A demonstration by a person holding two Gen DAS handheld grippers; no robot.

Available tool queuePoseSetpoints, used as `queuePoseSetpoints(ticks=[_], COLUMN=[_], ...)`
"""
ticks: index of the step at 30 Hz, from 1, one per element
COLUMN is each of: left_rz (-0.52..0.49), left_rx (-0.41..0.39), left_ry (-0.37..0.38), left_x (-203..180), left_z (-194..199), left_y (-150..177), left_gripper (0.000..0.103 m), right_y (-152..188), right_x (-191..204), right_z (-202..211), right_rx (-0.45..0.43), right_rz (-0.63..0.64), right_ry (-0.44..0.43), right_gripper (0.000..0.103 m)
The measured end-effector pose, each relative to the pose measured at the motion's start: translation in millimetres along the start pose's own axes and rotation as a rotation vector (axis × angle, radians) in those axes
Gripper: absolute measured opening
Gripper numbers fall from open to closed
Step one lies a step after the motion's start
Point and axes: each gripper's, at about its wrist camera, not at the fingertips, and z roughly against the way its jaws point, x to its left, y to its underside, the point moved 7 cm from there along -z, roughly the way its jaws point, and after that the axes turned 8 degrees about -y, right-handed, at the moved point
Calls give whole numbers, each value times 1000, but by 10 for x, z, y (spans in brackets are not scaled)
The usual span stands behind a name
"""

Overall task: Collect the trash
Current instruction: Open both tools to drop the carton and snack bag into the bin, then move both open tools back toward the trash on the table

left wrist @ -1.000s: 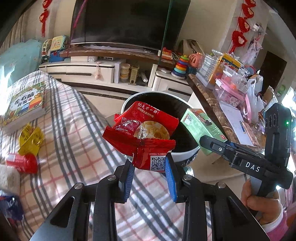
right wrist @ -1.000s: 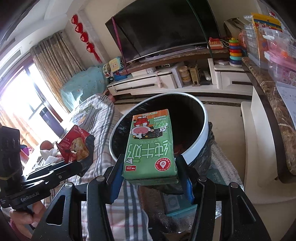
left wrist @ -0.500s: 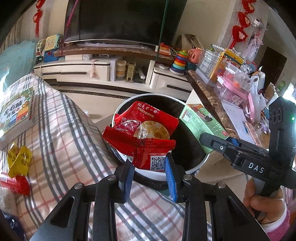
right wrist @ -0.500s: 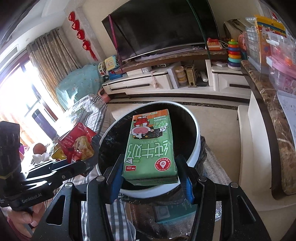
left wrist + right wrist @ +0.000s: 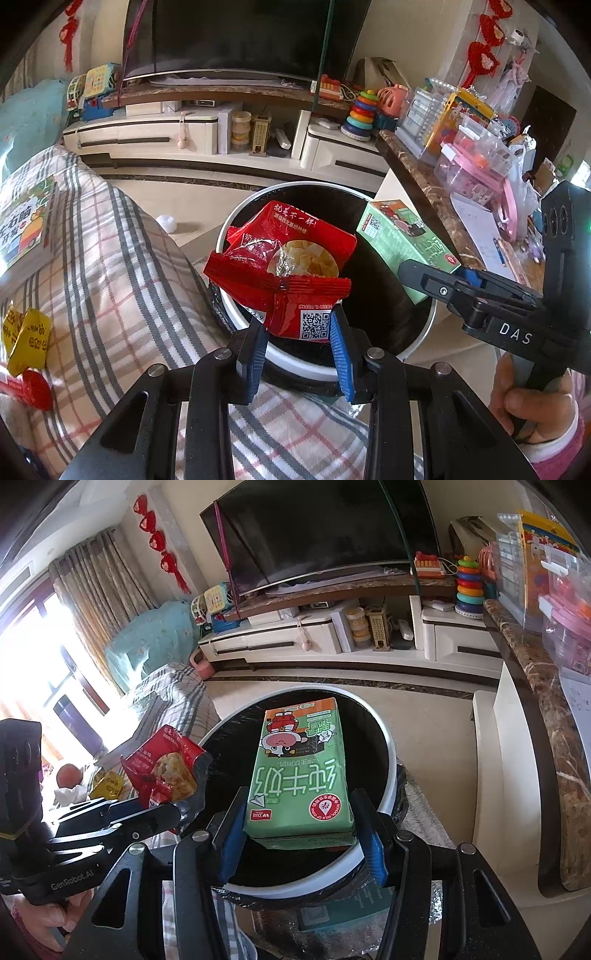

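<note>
On the plaid blanket [image 5: 122, 266] at my far left lie a yellow wrapper [image 5: 31, 341] and a red wrapper [image 5: 27, 387], near its left edge. My left gripper [image 5: 298, 339] has its jaws drawn in on the bottom seam of a red snack bag [image 5: 284, 266], which hangs over the near-left rim of the round bin [image 5: 417, 343], a white-rimmed can with a black liner. My right gripper [image 5: 301, 834] has its jaws pressed against both sides of a green milk carton [image 5: 301, 771], held flat above the open mouth of the bin, toward its near rim. A marble-topped counter [image 5: 546, 716] runs along the bin's right side.
</note>
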Motion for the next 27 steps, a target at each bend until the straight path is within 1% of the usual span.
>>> queuePoseSetpoints(ticks=[2, 4, 5, 6, 10, 13, 16, 21, 25, 27], left_rz=[0, 5, 14, 20, 26, 49, 77, 117, 157, 166], left_rx=[6, 12, 16, 12, 3, -1, -4, -21, -46, -54], left_ry=[0, -3, -5, -4, -10, -17, -15, -22, -31, -39], left_x=[-9, -10, -3, -8, 26, 100, 174, 279, 395, 443], left_z=[-34, -53, -57, -48, 0, 74, 181, 444, 696, 822], left_y=[-9, -20, -25, -35, -27, 46, 167, 449, 730, 875], left_gripper=[33, 37, 46, 48, 49, 52, 53, 55, 57, 57], right_y=[-9, -19, -16, -15, -8, -1, 20, 111, 260, 324], right_x=[-9, -24, -27, -28, -49, -33, 17, 165, 374, 477], right_z=[-16, -38, -45, -56, -74, -31, 32, 134, 217, 258], right_rx=[3, 6, 9, 13, 24, 15, 2, -19, -34, -46], right_rz=[-4, -6, -8, -11, -23, -25, -24, -29, -25, -15], right_ry=[1, -1, -4, -8, -23, -27, -35, -66, -106, -117], right_gripper=[55, 55, 55, 57, 58, 60, 65, 81, 84, 89])
